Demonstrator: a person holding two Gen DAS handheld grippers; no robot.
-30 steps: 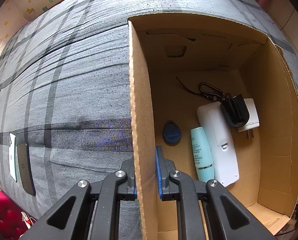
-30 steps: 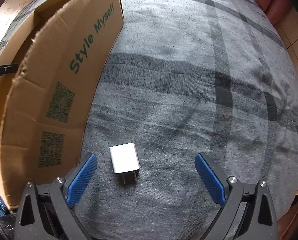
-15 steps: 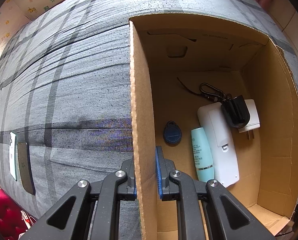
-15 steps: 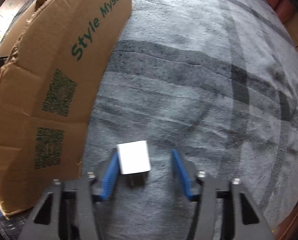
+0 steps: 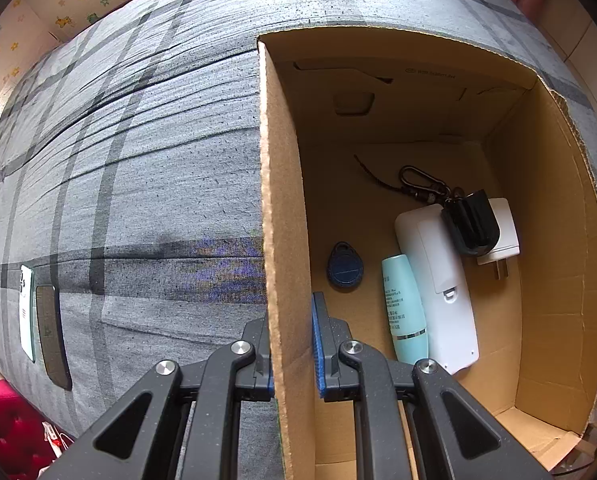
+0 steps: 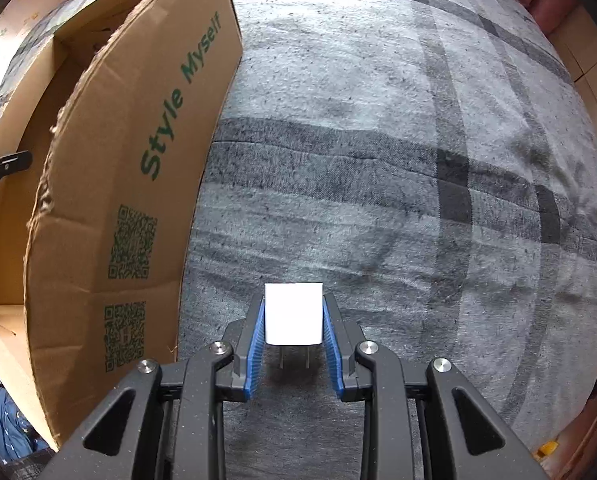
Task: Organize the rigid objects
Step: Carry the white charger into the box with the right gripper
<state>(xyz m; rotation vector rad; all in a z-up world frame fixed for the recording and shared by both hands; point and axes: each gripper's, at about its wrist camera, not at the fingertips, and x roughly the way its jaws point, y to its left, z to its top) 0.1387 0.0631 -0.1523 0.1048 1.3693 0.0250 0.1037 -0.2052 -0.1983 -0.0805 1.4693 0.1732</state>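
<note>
The left hand-held gripper point(image 5: 292, 344) is clenched on the cardboard box point(image 5: 282, 200) wall, probably steadying it for loading, while the right hand-held gripper point(image 6: 293, 320) grasps the white charger point(image 6: 293, 312) over the plaid bed point(image 6: 378, 160), just beside that box.

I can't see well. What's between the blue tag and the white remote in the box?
A teal tube, lying beside the remote, right of the tag. The left wrist view shows it.

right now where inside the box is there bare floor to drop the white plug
Bare cardboard floor lies behind the blue key fob, along the left wall up to the back wall. The right side is crowded: teal tube, white remote, black clip, another plug.
</note>
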